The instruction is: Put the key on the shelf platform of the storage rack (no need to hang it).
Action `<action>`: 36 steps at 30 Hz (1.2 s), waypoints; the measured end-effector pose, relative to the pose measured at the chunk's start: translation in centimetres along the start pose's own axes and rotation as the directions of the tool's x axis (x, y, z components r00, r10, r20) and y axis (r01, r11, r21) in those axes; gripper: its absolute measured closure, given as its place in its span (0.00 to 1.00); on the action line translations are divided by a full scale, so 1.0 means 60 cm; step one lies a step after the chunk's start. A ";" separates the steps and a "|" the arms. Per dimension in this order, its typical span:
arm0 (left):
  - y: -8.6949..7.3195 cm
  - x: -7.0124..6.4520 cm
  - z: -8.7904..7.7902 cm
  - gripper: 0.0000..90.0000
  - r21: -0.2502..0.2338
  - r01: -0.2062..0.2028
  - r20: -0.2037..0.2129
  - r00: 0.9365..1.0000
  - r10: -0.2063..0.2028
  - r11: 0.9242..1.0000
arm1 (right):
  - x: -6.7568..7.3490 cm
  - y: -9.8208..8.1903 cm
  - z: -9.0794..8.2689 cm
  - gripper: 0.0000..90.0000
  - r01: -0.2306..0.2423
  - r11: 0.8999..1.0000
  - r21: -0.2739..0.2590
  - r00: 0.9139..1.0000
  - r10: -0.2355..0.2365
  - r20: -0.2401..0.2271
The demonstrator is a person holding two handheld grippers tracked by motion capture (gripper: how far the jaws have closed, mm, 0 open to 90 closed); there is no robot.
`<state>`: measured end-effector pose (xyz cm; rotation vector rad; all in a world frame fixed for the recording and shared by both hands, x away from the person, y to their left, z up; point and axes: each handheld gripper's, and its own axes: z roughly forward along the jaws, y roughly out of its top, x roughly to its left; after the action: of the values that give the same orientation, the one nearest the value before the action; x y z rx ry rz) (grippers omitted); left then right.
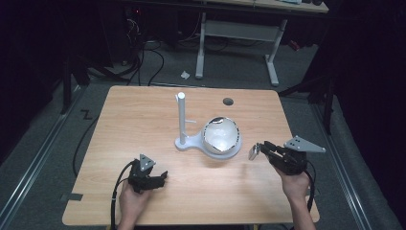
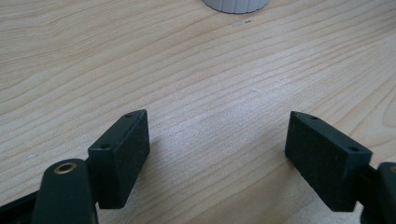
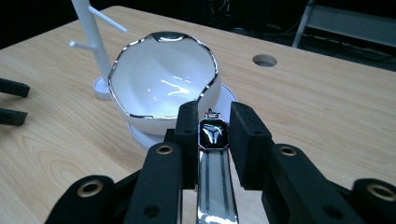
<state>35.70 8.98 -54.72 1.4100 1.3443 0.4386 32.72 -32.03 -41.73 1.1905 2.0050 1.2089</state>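
A wristwatch with a black face and a silver band is clamped between the jaws of my right gripper, which is shut on it just right of the bowl. In the high view that gripper hovers at the table's right, with the watch at its tip. The white bowl with a silver wavy rim sits on the round base of a white stand with a post and pegs. My left gripper rests low near the front left, jaws open over bare wood.
The wooden table has a round cable hole at the back right. A desk frame and cables stand on the floor beyond the far edge. The bowl's ribbed white base shows ahead of the left gripper.
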 end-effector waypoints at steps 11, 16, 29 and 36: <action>0.000 0.000 0.000 0.25 0.000 0.001 0.000 1.000 -0.001 1.000 | 0.009 0.027 0.007 0.83 0.016 1.000 -0.019 0.999 -0.017 -0.033; 0.000 0.000 0.000 0.25 -0.001 0.003 0.000 1.000 -0.003 1.000 | 0.018 0.045 0.012 0.83 0.038 0.999 -0.023 0.998 -0.039 -0.045; 0.000 0.000 0.000 0.25 -0.001 0.002 0.000 1.000 -0.002 1.000 | 0.031 0.080 0.035 0.83 0.051 0.998 -0.039 0.996 -0.054 -0.074; 0.000 0.000 0.000 0.25 -0.001 0.002 0.000 1.000 -0.002 1.000 | 0.035 0.098 0.052 0.83 0.056 0.998 -0.038 0.995 -0.059 -0.081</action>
<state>35.70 8.96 -54.71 1.4078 1.3449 0.4378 36.57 -27.52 -38.03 1.0745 2.0537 1.2794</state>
